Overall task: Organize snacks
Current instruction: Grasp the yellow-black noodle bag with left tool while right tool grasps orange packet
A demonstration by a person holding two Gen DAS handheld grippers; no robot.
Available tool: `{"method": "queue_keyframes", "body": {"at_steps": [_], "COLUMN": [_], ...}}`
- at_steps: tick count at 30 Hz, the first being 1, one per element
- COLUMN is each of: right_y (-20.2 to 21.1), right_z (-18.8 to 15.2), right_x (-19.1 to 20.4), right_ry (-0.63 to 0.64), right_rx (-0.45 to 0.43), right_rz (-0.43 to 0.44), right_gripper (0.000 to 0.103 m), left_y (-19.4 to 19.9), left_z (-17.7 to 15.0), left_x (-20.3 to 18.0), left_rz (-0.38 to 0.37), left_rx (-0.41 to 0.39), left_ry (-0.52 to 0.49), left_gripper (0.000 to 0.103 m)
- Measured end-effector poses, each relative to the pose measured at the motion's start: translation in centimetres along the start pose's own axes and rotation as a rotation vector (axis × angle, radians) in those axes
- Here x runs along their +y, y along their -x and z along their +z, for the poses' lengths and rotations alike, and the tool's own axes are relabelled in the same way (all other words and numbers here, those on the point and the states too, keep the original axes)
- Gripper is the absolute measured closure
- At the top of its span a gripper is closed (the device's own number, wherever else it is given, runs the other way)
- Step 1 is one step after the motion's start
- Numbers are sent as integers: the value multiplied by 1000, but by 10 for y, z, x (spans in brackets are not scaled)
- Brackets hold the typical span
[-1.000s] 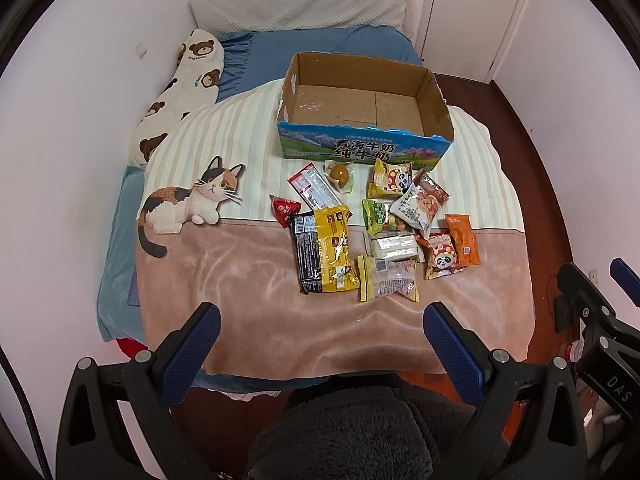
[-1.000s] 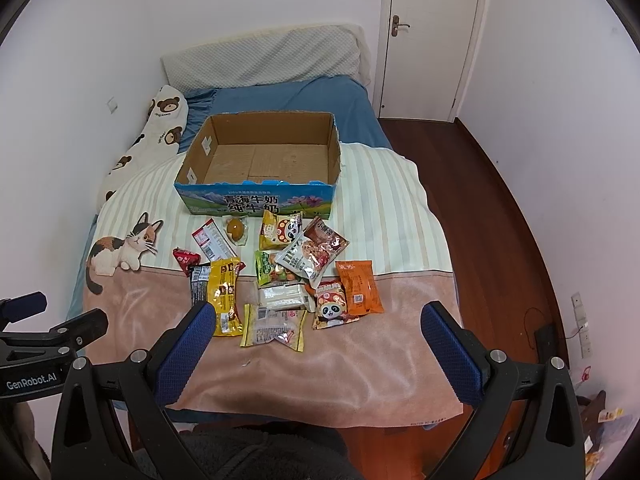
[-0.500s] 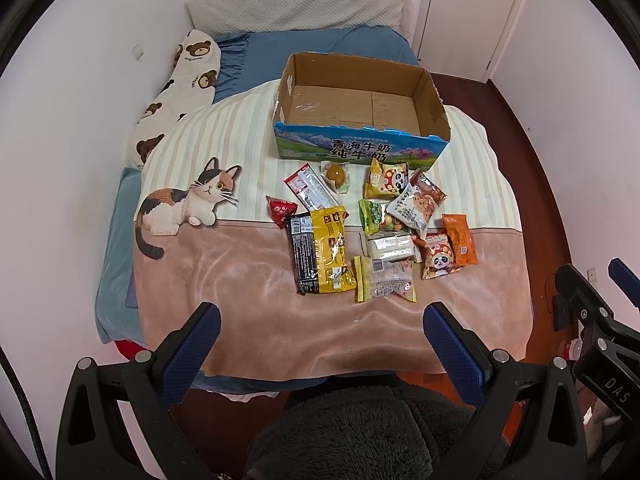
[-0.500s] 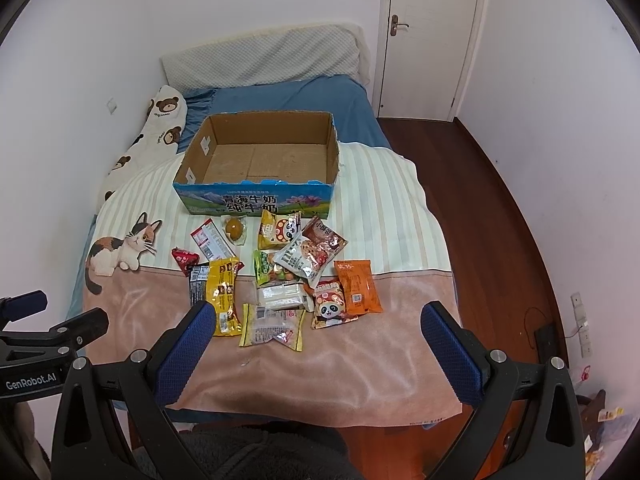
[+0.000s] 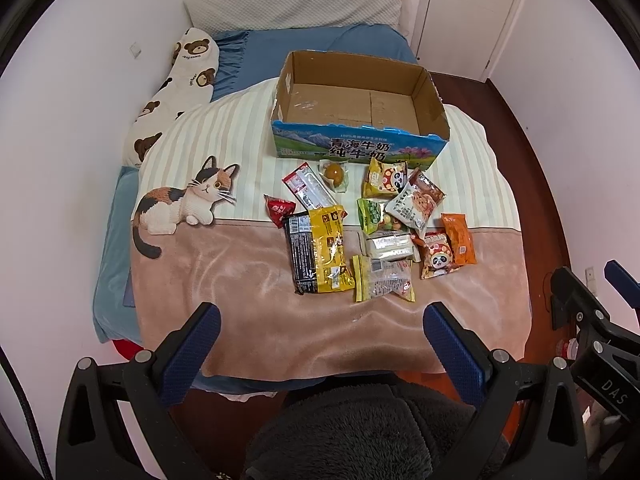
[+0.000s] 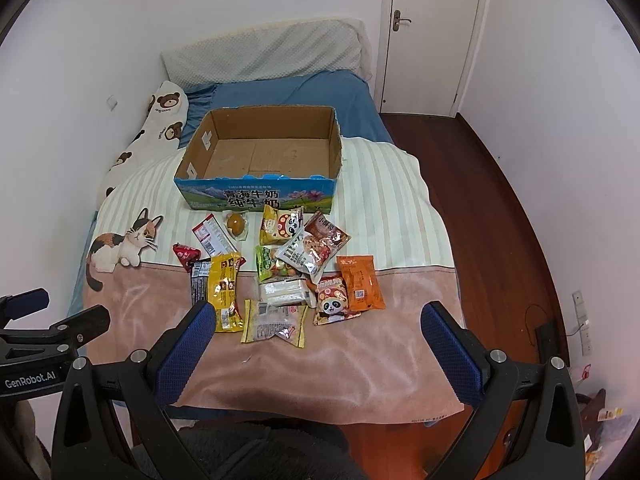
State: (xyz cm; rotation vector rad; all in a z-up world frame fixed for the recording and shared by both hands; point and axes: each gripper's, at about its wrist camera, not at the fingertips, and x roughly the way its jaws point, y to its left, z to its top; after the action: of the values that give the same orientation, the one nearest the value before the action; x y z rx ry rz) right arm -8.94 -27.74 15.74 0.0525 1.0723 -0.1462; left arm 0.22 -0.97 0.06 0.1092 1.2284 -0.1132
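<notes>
Ahead of the left gripper (image 5: pixel 322 314) and right gripper (image 6: pixel 318 310), hardly anything shifting since a second ago. Both still hovering, gaping wide, holding nothing. Lying heaped just beyond the fingertips: snacks (image 5: pixel 372 232). Sitting empty farther ahead: box (image 5: pixel 360 148), so sorting probably only beginning. Reading "青海牛奶 纯牛奶" on the box front and "GenRobot.AI" on the left gripper; packet print likely too small.
</notes>
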Motion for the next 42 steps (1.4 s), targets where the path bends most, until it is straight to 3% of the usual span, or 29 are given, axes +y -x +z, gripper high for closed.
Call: {"method": "queue_keyframes", "body": {"at_steps": [8,13,17,22,29,32,42], "right_y": [-2,-31,-77,-166,-269,-298,-374], "right_z": [-1,2,3,1,-7,-4,9], "right_x": [0,-5,-13,-28,-52,-61,-80], "right_ry": [-2,-31,-79,-164,-180,-174,-122], "right_rx": [7,45,118,258,386,418,520], "right_rz": [2,12,52,82,57,43,30], "right_gripper": [0,0,0,0,0,0,0], "left_y": [-9,-49,-102,-182,-280,-308,-370], "left_z": [2,16,31,44,51,51,44], "left_x": [4,18,37,59,51,45,23], "left_rz": [-12,29,56,24,5,-29,5], "left_rx": [22,47,134,256,399,440,536], "left_ry": [3,38,96,179,154,157,105], "left_gripper": [0,0,0,0,0,0,0]}}
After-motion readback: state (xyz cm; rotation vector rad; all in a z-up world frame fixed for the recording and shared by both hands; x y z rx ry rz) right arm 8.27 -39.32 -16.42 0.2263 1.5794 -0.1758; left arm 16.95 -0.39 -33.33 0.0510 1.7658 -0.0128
